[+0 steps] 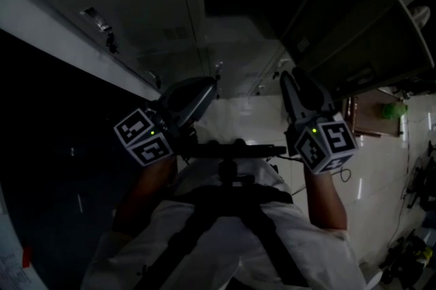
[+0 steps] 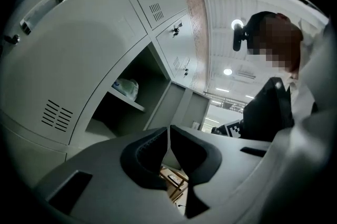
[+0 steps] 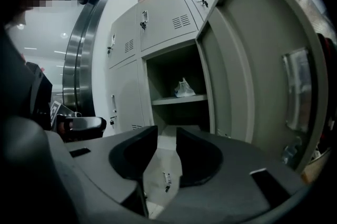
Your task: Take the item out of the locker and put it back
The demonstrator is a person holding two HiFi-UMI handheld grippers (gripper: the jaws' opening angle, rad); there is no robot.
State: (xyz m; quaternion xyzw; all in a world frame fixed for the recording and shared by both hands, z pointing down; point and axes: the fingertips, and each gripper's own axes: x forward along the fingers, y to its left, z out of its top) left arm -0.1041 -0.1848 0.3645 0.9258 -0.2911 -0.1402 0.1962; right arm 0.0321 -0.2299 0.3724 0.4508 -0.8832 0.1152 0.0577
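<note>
The item, a crumpled white bag (image 3: 184, 89), lies on the shelf (image 3: 179, 100) of an open grey locker; it also shows in the left gripper view as a white bag (image 2: 126, 89) on that shelf. Both grippers hang well in front of the locker, outside it. My left gripper (image 2: 169, 136) is shut with its pads together and nothing between them; in the head view this left gripper (image 1: 194, 94) is at centre left. My right gripper (image 3: 166, 139) stands open with a narrow empty gap, pointing at the locker opening; the head view shows the right gripper (image 1: 300, 88) at centre right.
The locker's door (image 3: 253, 70) swings out to the right of the opening; another open door (image 2: 63, 60) stands at its left. Closed lockers (image 3: 163, 20) sit above and to the left. A steel arch (image 3: 79, 60) rises at left. A wooden table (image 1: 371, 115) stands on the pale floor.
</note>
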